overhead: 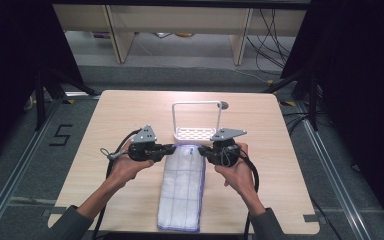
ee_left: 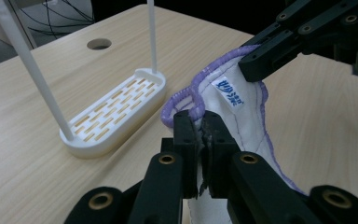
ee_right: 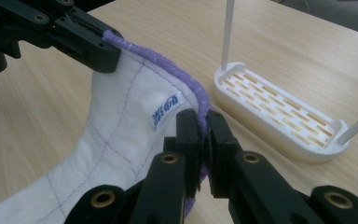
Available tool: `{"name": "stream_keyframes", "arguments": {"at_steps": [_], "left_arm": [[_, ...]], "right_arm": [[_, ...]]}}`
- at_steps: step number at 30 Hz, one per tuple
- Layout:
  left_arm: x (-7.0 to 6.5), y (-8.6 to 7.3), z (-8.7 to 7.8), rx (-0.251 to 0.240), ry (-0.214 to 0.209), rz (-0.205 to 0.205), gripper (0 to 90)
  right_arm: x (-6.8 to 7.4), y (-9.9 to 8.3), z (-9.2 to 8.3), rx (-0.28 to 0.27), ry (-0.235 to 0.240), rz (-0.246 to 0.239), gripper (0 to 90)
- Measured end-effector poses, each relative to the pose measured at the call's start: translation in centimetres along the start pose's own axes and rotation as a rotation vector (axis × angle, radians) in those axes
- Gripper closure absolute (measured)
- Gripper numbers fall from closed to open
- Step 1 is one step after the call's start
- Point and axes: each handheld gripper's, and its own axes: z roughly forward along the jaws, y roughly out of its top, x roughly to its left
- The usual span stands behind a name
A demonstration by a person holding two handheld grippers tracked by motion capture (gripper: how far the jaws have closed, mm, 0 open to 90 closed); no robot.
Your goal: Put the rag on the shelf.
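Observation:
A white cloth (overhead: 181, 187) with purple stitched edging and a small blue-lettered label lies lengthwise on the wooden table (overhead: 120, 112). Its far end is lifted off the table. My left gripper (overhead: 169, 147) is shut on the far left corner of the cloth (ee_left: 242, 102). My right gripper (overhead: 203, 150) is shut on the far right corner of the cloth (ee_right: 126, 121). In the left gripper view my own jaws (ee_left: 200, 126) pinch the purple hem, and the right gripper (ee_left: 261, 58) holds the edge farther off. In the right gripper view my jaws (ee_right: 204, 125) clamp the hem; the left gripper (ee_right: 98, 53) grips the other corner.
A white slotted rack (overhead: 196, 133) with a tall wire hoop stands just beyond the cloth (ee_left: 116, 109) (ee_right: 279, 107). A round cable hole (overhead: 224, 105) sits near the table's far edge. Dark frames and cables surround the table.

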Motion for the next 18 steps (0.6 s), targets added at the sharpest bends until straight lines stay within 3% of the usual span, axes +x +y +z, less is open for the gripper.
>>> {"name": "stream_keyframes", "arguments": {"at_steps": [6, 8, 15, 18], "left_arm": [[-0.4, 1.8, -1.0, -0.007, 0.003, 0.017, 85.2], [-0.7, 3.0, -1.9, -0.030, -0.019, 0.010, 85.2], [-2.0, 6.5, -4.2, -0.083, -0.039, 0.026, 85.4], [-2.0, 7.5, -4.6, -0.080, -0.019, 0.036, 85.4]], "right_arm": [[0.2, 1.1, -1.5, -0.023, 0.004, -0.019, 86.1], [0.5, 2.1, -2.6, -0.040, 0.012, -0.028, 86.1], [1.2, 4.8, -6.1, -0.108, 0.019, -0.053, 86.2], [1.1, 5.7, -6.8, -0.116, 0.005, -0.066, 86.3]]}}
